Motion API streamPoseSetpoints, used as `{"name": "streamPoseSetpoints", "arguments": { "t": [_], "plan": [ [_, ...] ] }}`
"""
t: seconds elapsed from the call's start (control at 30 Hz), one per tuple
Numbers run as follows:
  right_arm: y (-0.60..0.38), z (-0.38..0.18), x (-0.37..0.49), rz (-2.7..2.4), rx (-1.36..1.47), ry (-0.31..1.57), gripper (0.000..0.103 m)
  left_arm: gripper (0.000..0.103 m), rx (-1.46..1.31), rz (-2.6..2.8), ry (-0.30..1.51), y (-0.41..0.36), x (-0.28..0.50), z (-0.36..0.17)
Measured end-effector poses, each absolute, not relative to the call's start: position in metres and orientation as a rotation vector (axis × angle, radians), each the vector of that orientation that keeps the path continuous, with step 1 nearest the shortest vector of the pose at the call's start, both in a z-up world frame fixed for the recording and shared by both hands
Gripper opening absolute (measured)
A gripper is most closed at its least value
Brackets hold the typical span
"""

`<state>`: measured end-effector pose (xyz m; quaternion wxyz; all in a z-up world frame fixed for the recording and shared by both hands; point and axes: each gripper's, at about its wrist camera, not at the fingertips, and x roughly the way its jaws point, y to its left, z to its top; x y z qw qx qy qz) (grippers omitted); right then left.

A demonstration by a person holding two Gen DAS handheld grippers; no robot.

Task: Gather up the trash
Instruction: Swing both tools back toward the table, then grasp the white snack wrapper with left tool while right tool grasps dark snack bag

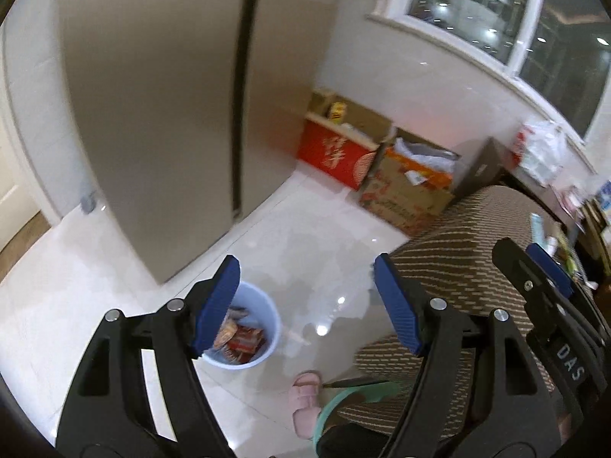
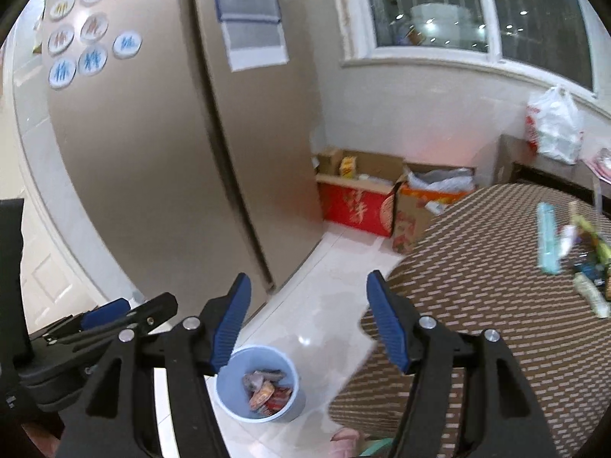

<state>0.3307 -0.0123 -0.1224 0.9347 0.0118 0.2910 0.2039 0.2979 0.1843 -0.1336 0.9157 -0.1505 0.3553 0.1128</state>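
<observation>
A light blue trash bin [image 1: 256,318] stands on the white tiled floor with several snack wrappers [image 1: 240,339] inside; it also shows in the right wrist view [image 2: 267,408]. My left gripper [image 1: 305,301] is open and empty, held above the floor beside the bin. My right gripper [image 2: 307,322] is open and empty, above the bin and the table's edge. More trash, a teal wrapper [image 2: 548,238] and other packets [image 2: 590,290], lies on the table at the far right.
A table with a brown patterned cloth [image 2: 496,305] fills the right. A tall beige fridge [image 2: 160,152] stands left. Cardboard boxes [image 2: 382,198] sit on the floor by the wall. A white plastic bag [image 2: 553,126] lies on a counter. A pink slipper [image 1: 305,397] is below.
</observation>
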Motion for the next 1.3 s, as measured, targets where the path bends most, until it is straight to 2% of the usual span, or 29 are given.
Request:
{"name": "streamPoseSetpoints", "arguments": {
  "t": [0.17,0.47,0.93,1.3],
  "plan": [
    [-0.075,-0.105,0.324,0.339,0.056,0.561,0.063,0.073,-0.264,0.132,0.716,0.125,0.305,-0.116],
    [-0.204,-0.1,0.311,0.158,0.096,0.533,0.064,0.076,-0.211,-0.116,0.76,0.003,0.325,-0.116],
    [-0.378,-0.148,0.321,-0.119,0.214,0.626,0.067,0.076,-0.174,-0.27,0.881,-0.15,0.386,-0.148],
    [-0.418,-0.168,0.356,-0.142,0.296,0.684,0.068,0.076,-0.142,-0.233,0.94,-0.214,0.439,-0.174]
  ]
}}
